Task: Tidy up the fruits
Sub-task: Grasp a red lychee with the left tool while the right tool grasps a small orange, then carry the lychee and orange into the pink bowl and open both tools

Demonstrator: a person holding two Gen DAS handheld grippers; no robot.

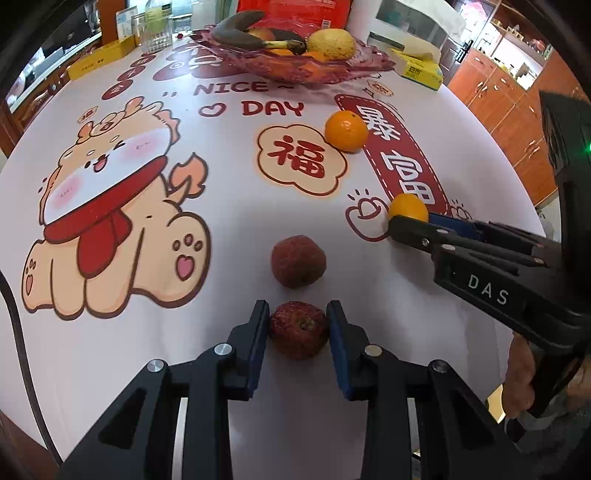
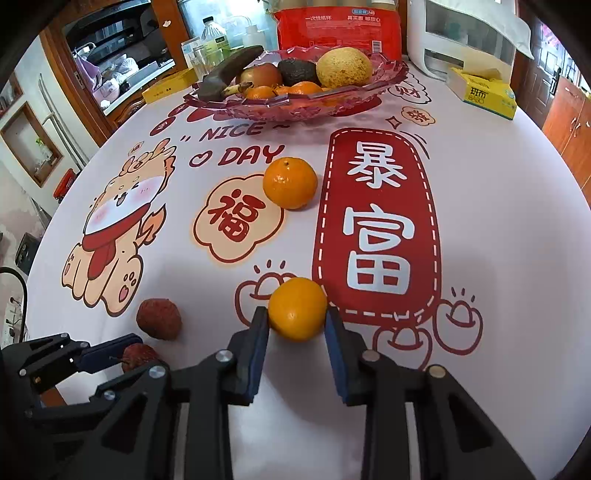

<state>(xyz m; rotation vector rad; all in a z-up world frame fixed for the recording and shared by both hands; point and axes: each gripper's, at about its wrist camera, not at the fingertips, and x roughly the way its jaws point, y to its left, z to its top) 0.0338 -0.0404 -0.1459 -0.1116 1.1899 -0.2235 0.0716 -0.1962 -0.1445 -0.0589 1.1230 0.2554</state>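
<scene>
A printed cloth (image 1: pixel 229 206) is spread over the table, with a cartoon dragon (image 1: pixel 107 221) drawn at its nine o'clock side. At six o'clock in the left wrist view, the left gripper (image 1: pixel 298 334) is seen with its fingers (image 1: pixel 258 332) clamped on a red lychee (image 1: pixel 298 328) that rests on the cloth. A second lychee (image 1: pixel 298 260) lies just beyond it, toward twelve o'clock, apart from the fingers. Further toward twelve o'clock, a pink glass fruit bowl (image 1: pixel 332 70) is set, holding a dark banana (image 1: pixel 251 33), a yellowish round fruit (image 1: pixel 330 44) and small oranges. A loose orange (image 1: pixel 346 131) lies between the bowl and the grippers, at about one o'clock. At three o'clock, the right gripper (image 2: pixel 297 332) is closed on another orange (image 2: pixel 297 308), which sits on the cloth beside a red banner with white characters (image 2: pixel 376 229). A yellow tissue box (image 2: pixel 484 94) stands near the far right edge.
</scene>
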